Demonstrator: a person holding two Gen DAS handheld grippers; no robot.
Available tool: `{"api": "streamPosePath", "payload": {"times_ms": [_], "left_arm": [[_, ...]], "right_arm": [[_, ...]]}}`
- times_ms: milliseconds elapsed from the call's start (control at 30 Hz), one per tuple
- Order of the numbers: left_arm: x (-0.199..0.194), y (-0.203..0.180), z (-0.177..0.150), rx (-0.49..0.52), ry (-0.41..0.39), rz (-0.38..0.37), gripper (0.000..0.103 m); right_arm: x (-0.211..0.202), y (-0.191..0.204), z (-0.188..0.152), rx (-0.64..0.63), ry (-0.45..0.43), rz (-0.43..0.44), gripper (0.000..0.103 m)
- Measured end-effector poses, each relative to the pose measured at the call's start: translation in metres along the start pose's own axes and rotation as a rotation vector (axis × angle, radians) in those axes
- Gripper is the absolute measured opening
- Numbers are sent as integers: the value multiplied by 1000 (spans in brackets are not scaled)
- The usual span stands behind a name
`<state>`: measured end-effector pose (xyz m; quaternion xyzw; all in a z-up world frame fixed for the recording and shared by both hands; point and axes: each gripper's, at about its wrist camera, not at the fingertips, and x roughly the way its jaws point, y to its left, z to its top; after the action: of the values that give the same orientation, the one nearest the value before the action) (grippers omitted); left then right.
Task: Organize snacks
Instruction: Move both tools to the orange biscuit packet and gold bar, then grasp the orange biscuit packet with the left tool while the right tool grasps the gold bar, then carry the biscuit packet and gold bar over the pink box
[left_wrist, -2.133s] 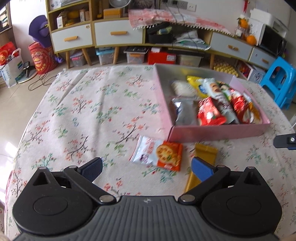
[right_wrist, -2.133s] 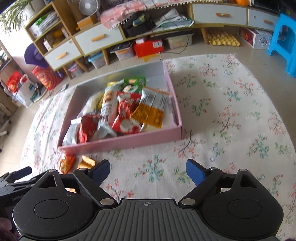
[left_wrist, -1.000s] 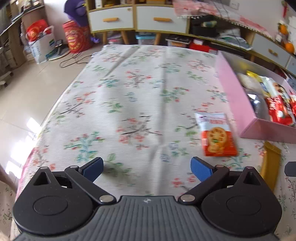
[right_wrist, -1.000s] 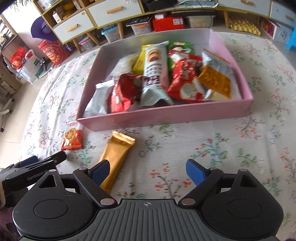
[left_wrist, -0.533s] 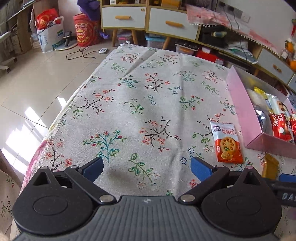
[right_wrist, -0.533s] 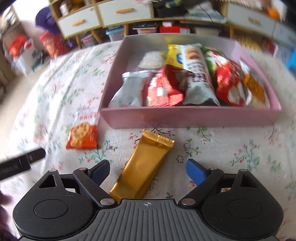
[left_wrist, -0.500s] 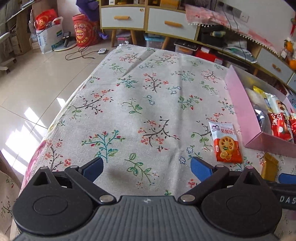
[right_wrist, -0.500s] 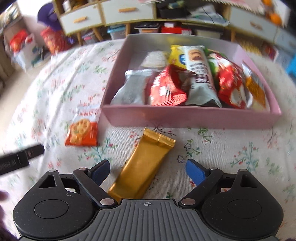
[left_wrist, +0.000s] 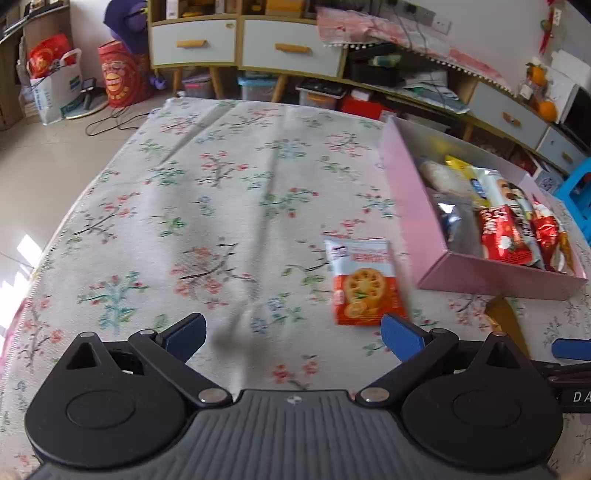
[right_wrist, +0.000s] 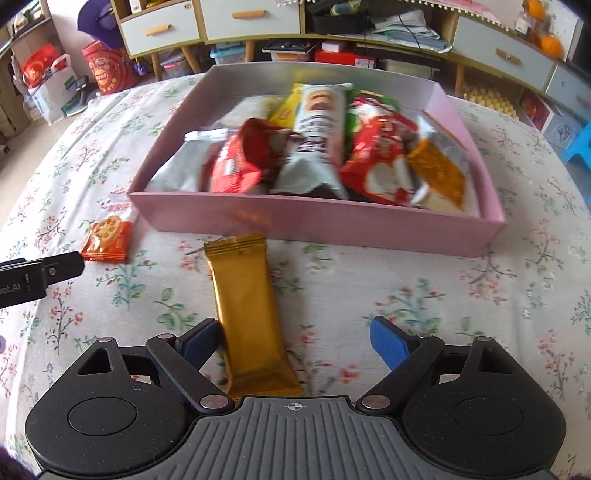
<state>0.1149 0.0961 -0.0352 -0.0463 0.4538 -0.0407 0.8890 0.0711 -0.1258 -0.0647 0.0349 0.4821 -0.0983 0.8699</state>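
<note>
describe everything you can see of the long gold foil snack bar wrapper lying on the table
The long gold foil snack bar wrapper is shiny, sealed, with crimped ends. It lies flat on the floral tablecloth, outside the pink cardboard box, its far end close to the box's near wall. Its near end sits between the open fingers of the right gripper, against the left blue pad; contact is unclear. From the left wrist, only part of it shows.

Right tongs (right_wrist: 293, 338) nearer gold packet (right_wrist: 248, 314) (straddling)
</note>
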Motion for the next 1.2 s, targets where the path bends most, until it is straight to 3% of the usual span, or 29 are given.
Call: {"api": "streamPosePath", "payload": {"times_ms": [133, 300, 467, 600, 733, 800, 1033, 1200], "left_arm": [[9, -14, 3, 29, -2, -22, 101], [20, -24, 6, 44, -14, 10, 99], [21, -31, 10, 55, -28, 9, 82], [23, -40, 9, 80, -28, 42, 71], [20, -38, 11, 67, -24, 67, 47], [19, -35, 13, 47, -15, 65, 45], [11, -28, 13, -5, 11, 60, 38], [2, -18, 15, -83, 36, 11, 36]], "right_arm": [[-4, -6, 0, -15, -9, 44, 89], [-2, 1, -1, -63, -10, 72, 84], [2, 9, -1, -104, -16, 77, 77], [1, 11, 1, -123, -28, 87, 62], [-1, 13, 3, -128, -18, 119, 35], [-1, 13, 4, -126, -7, 133, 29], [-4, 4, 6, -38, 47, 180, 27], [-13, -3, 6, 19, 73, 230, 27]]}}
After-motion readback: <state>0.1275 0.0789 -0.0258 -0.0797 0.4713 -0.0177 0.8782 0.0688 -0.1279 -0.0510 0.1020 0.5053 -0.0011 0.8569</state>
